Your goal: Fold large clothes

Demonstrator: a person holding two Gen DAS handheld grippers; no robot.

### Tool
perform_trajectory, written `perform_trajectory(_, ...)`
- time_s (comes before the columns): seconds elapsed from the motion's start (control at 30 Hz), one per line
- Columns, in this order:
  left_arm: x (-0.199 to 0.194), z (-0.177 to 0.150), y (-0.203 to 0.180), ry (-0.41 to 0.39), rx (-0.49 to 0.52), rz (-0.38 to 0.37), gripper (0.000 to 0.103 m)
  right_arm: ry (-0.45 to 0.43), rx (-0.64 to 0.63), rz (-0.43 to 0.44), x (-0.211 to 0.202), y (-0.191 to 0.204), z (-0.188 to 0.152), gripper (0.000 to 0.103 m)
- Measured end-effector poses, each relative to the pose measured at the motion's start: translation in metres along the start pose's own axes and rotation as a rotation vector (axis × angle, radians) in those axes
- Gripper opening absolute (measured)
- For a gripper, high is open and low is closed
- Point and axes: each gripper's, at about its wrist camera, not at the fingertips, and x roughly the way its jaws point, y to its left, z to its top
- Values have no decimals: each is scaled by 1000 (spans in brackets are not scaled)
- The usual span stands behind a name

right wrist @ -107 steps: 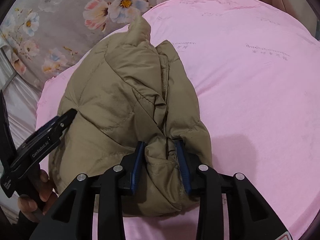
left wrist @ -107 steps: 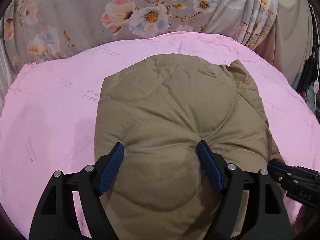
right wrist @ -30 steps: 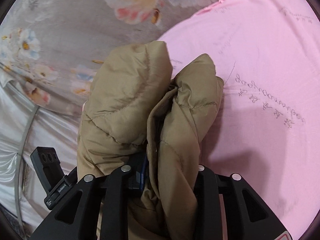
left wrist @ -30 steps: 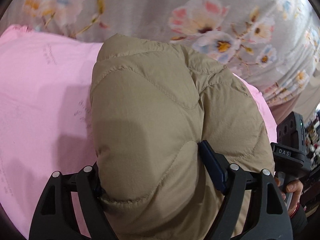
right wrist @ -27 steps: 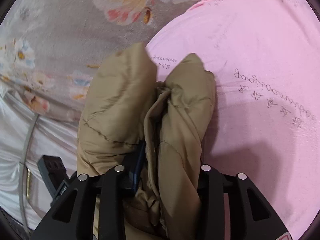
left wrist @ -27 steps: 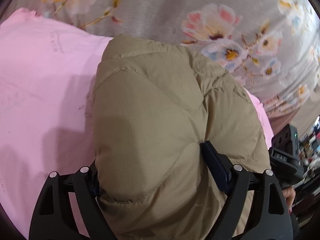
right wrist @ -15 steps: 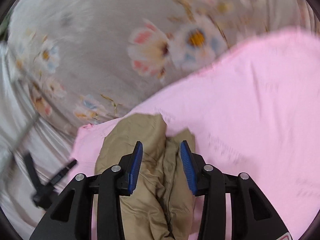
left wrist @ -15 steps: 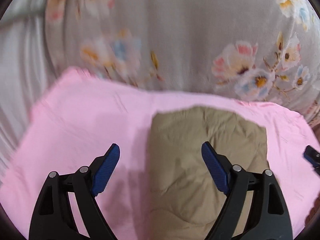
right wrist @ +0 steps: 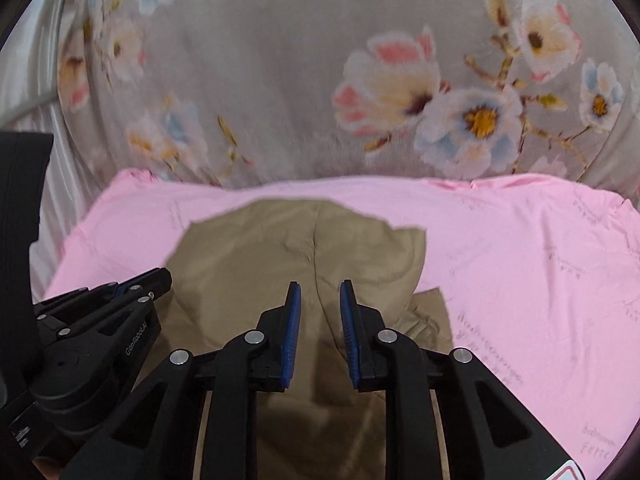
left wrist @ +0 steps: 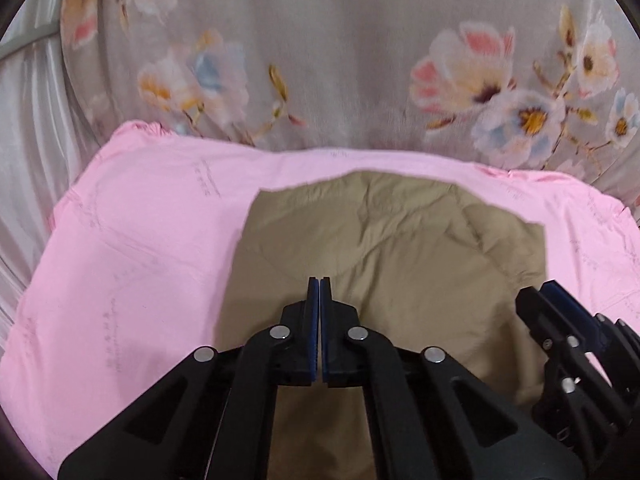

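tan quilted jacket (left wrist: 384, 248), folded into a puffy block, lies on your pink sheet (left wrist: 132, 240); left gripper (left wrist: 319, 284) clenched empty, right gripper (right wrist: 319, 292) closing on nothing.

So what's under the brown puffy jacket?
The brown puffy jacket lies on a pink sheet, which shows all around it. What lies beneath the sheet is covered.

My black left gripper (left wrist: 319, 292) and black right gripper (right wrist: 320, 300) both carry blue pads (right wrist: 291, 332). Below them the quilted jacket (left wrist: 380, 248) is plain khaki tan on a pink sheet (left wrist: 132, 240) with faint grey script. Behind hangs a grey curtain (right wrist: 280, 80) printed with pink, cream and pale blue flowers.
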Motion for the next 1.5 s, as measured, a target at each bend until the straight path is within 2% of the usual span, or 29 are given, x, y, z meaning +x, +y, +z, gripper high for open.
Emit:
perform_trajectory(0.07, 19, -10, -2, 4, 6, 11, 0, 9, 2, -2, 15, -3, -10, 17)
perform_trajectory(0.23, 36, -27, -13, -72, 63, 74, 0, -41, -49, -47, 34, 2, -31, 14)
perform_trajectory(0.37, 49, -30, -9, -93, 25, 52, 0, -66, -48, -58, 43, 2, -37, 14)
perform_trajectory(0.5, 57, -32, -11, -109, 17, 48, 0, -49, -34, -49, 48, 0, -35, 14)
perform_trajectory(0.8, 65, -30, -14, -110, 31, 44, 0, -20, -8, -45, 55, -2, -33, 13)
perform_trajectory(1.5, 77, -21, -20, -115, 76, 29, 0, -18, 45, -63, 63, -4, -32, 13)
